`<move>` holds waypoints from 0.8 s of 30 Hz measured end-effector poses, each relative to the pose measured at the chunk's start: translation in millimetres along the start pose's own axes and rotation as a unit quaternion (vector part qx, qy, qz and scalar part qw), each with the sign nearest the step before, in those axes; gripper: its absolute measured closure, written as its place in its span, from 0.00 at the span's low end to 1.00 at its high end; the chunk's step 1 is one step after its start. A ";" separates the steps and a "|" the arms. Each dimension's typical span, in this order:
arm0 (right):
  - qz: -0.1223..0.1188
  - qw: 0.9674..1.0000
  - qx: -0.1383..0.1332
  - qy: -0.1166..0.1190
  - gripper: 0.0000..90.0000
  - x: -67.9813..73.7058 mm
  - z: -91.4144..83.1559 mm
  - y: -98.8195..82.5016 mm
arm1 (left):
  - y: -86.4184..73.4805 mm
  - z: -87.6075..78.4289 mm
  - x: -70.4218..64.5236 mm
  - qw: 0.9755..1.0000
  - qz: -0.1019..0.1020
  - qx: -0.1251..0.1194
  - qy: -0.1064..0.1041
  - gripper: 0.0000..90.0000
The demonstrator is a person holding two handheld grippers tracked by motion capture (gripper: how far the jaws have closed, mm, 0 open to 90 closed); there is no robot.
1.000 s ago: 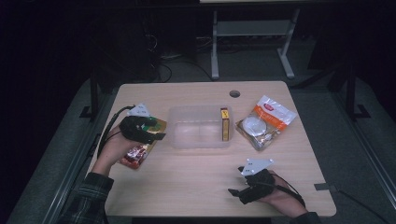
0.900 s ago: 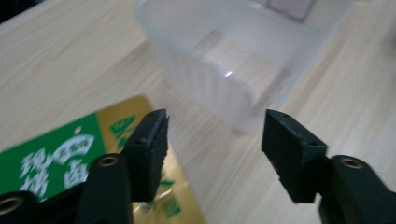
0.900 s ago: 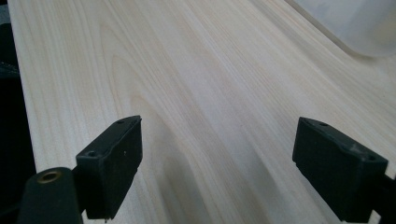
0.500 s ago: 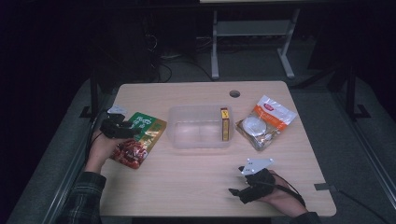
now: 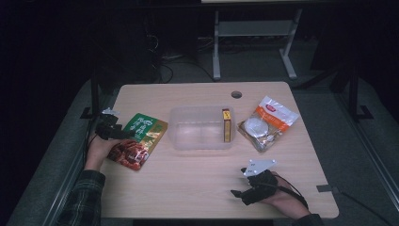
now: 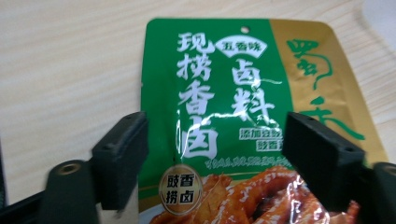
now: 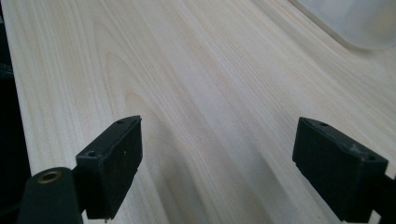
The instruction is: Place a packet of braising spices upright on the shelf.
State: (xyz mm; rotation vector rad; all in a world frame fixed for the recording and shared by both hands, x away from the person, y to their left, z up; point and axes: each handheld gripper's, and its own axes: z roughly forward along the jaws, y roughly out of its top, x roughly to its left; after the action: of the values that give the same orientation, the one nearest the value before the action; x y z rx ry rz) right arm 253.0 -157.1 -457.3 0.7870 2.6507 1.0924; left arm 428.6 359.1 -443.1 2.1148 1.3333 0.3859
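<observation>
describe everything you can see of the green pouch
The green pouch is a glossy flat sachet, green at the top with white characters, a gold strip down one side, a hang hole at its top edge, and a picture of reddish braised food at the bottom. It lies flat on the table, left of the clear tub. The left gripper has open jaws straddling it, not pressing.

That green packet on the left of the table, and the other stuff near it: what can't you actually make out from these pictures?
- Green packet: its lower end is cut off by the bottom edge of the left gripper view, and the left gripper covers parts of it.
- Green packet, high view: lettering too small to read.
- Orange-and-white bag, high view: print too small; contents unclear.
- Clear tub: cut off by the right gripper view's top corner.
</observation>
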 end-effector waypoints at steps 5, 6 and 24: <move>0.001 1.000 0.003 0.001 0.17 -0.3 0.3 -0.2 | -10.3 9.0 0.8 1.000 -0.006 0.009 -0.004 0.17; 0.001 1.000 0.002 0.001 0.17 -0.2 0.6 -0.3 | -11.9 10.6 0.7 1.000 -0.009 0.007 -0.009 0.16; 0.002 1.000 0.007 -0.002 0.17 -0.9 1.4 -1.1 | -17.2 11.8 4.8 1.000 0.017 0.000 -0.002 0.15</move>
State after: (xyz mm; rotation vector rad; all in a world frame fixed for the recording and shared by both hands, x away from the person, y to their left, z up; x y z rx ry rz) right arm 253.7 -157.4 -459.1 0.7950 2.6584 1.0736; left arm 424.8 364.9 -463.3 2.1395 1.2977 0.3962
